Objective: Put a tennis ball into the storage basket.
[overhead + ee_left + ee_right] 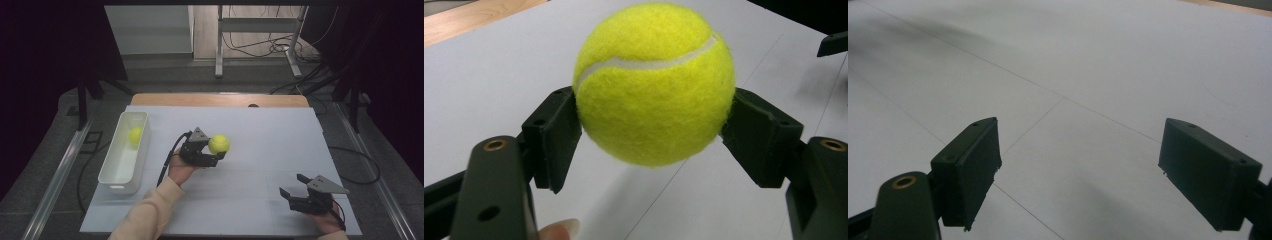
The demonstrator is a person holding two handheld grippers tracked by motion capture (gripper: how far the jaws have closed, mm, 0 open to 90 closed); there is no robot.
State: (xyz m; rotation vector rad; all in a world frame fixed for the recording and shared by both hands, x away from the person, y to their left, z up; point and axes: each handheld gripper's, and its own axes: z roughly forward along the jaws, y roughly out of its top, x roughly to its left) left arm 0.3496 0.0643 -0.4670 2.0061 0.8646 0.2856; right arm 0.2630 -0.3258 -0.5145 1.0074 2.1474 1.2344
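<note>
yellow-green felt is being pressed from both sides in the left gripper view, where a tennis ball [654, 82] with a white seam across its upper half is being held between the two black jaws of the left gripper [654, 125]; the jaws are being kept closed against the ball's flanks, and the ball is being carried clear of the pale worktop [489, 75], its shadow falling on the surface below. a fingertip [559, 231] is being shown at the bottom edge of that view. in the high view the same ball [219, 144] is being held out ahead of the left gripper [216, 152] near the middle of the worktop [270, 130], with the left hand [181, 169] and a cream sleeve [147, 212] coming in from the bottom. a second tennis ball [135, 135] is lying inside a long white bin [116, 177] set along the left edge of the worktop, well apart from the held ball. the right gripper [291, 185] is being held near the lower right corner of the worktop; in the right gripper view its jaws are standing wide apart, with nothing between them but bare worktop [1098, 65].
</note>
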